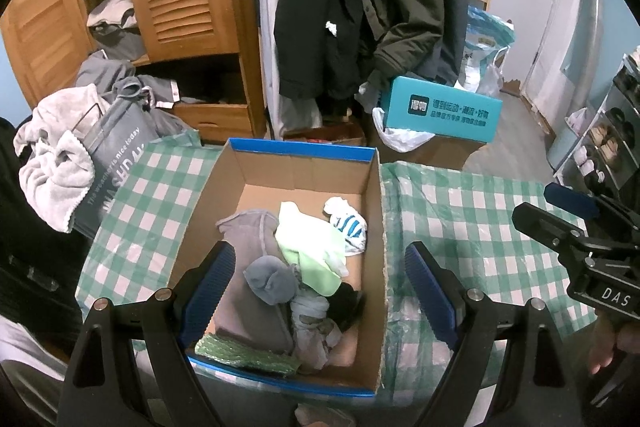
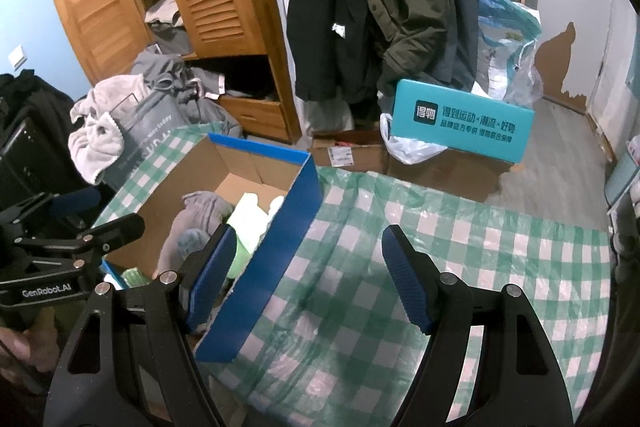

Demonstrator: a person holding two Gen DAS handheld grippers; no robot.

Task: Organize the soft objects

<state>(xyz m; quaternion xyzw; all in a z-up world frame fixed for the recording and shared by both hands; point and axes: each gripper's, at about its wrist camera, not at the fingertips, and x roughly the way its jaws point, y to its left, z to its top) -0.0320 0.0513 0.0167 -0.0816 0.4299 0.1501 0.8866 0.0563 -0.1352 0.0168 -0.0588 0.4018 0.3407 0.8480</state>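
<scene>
Left gripper spread wide above cardboard box, nothing pinched; right gripper likewise spread over checked cloth; soft clothes piled inside box on cloth.

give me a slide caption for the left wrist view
Open left gripper hovers over the cardboard box of socks and soft cloths on the green checked tablecloth, nothing between its fingers.

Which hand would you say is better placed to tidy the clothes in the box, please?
Probably the left: its tongs hang open above the clothes in the box, while the right tongs straddle the box's side wall.
</scene>
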